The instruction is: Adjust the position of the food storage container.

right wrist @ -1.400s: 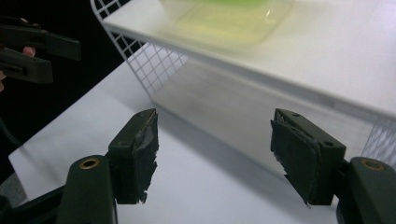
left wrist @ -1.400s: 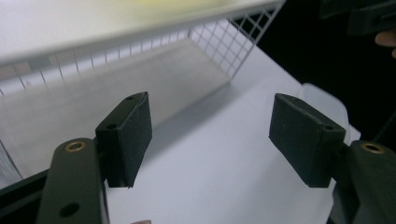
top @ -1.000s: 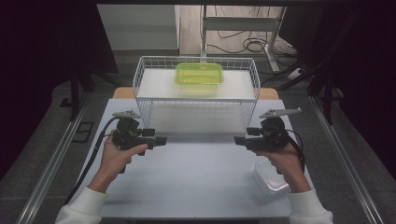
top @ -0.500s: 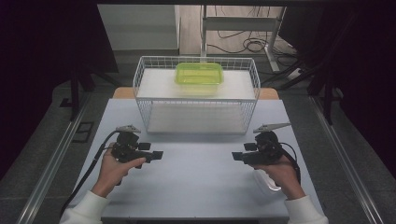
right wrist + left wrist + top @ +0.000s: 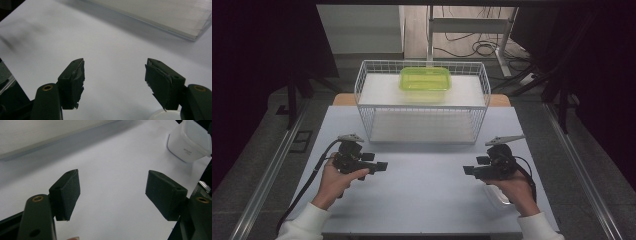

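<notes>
A green lidded box [image 5: 425,79] lies on top of a white wire basket [image 5: 422,107] at the back of the table. A clear plastic box [image 5: 498,196] sits at the front right, partly under the person's right hand, and it is also at the upper right in the left gripper view, clear box [image 5: 190,141]. My left gripper [image 5: 382,166] hangs low over the table at the left, open, nothing between its jaws; its pads [image 5: 68,192] stand wide apart. My right gripper [image 5: 467,170] faces it from the right, open and empty, pads [image 5: 162,81] wide apart.
The pale table top [image 5: 427,185] lies between the two grippers. The basket stands on a raised white board whose edge [image 5: 155,22] shows in the right gripper view. A cable [image 5: 309,182] trails from the left gripper off the front left. Metal rails [image 5: 272,170] flank the table.
Both hands have come down and toward the front of the table with their grippers. The right hand now covers more of the clear box. Jaws stay wide.
</notes>
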`<state>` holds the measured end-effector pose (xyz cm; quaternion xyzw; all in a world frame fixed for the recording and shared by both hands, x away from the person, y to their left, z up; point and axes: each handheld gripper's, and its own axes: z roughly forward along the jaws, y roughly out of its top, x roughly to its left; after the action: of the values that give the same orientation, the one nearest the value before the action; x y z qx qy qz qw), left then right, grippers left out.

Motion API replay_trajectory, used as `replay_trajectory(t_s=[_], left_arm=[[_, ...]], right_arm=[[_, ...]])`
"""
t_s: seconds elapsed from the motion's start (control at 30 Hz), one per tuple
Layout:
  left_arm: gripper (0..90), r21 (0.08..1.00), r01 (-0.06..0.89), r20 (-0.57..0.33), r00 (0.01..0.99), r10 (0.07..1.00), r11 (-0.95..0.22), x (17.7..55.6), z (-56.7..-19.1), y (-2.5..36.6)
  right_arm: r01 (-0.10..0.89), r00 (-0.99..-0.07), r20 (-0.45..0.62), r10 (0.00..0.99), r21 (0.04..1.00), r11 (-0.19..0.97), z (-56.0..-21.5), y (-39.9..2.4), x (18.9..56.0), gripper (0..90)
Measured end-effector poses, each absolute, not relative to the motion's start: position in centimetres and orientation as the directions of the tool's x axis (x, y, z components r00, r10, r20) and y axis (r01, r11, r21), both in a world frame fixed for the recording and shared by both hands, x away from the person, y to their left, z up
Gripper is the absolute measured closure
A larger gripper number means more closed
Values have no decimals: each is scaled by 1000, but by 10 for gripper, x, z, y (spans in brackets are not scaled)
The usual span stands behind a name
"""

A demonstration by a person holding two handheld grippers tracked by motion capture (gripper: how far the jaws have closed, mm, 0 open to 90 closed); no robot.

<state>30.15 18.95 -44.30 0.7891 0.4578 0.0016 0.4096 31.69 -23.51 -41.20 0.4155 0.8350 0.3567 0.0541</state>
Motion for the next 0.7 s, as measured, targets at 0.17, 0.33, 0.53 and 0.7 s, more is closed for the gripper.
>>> replay_trajectory(t_s=[0.17, 0.33, 0.53, 0.7], left_arm=[[271, 641, 725, -375, 584, 720, -254, 302, -445, 188], [254, 628, 726, -366, 594, 717, -280, 302, -448, 185], [247, 621, 728, -371, 599, 710, -290, 303, -449, 184], [244, 618, 728, -368, 601, 709, -296, 303, -449, 184]], right_arm=[[668, -634, 198, 748, 628, 400, -416, -240, 317, 317], [668, -627, 198, 754, 634, 389, -412, -245, 317, 317], [673, -617, 190, 764, 630, 387, -411, -251, 318, 319], [690, -600, 207, 773, 622, 369, -412, -262, 321, 331]])
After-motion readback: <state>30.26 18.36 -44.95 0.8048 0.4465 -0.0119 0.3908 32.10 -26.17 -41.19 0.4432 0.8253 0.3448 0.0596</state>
